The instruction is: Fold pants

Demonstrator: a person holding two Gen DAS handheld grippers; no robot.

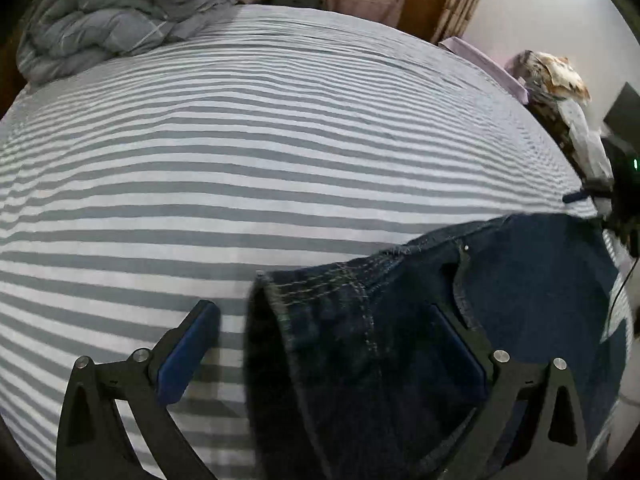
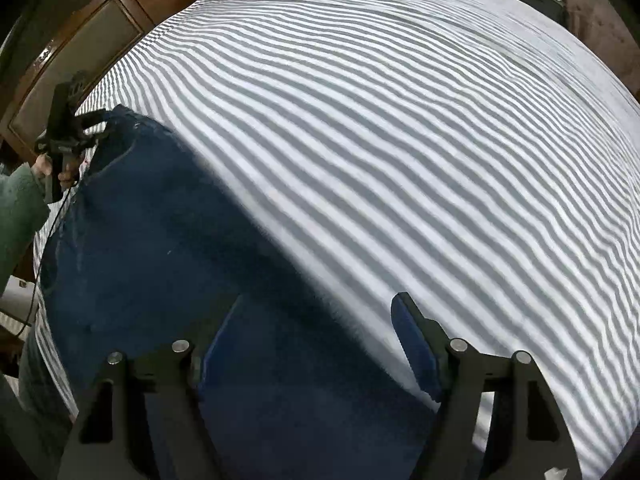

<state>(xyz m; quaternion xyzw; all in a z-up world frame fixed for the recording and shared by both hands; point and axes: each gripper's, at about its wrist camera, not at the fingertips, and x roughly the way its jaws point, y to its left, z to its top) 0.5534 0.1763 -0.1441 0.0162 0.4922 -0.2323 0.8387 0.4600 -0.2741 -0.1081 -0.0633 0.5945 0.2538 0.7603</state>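
- Your left tool [image 1: 328,340] stands apart, straddling the pants [image 1: 500,300] waistband edge, unclamped.
- Your right tool [image 2: 316,340] stands apart over the far end, ready to pinch.
- Beyond both, the striped bed [image 1: 240,140] gives flat folding room.

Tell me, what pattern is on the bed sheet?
Grey and white stripes on the bed sheet, clearest in the right wrist view.
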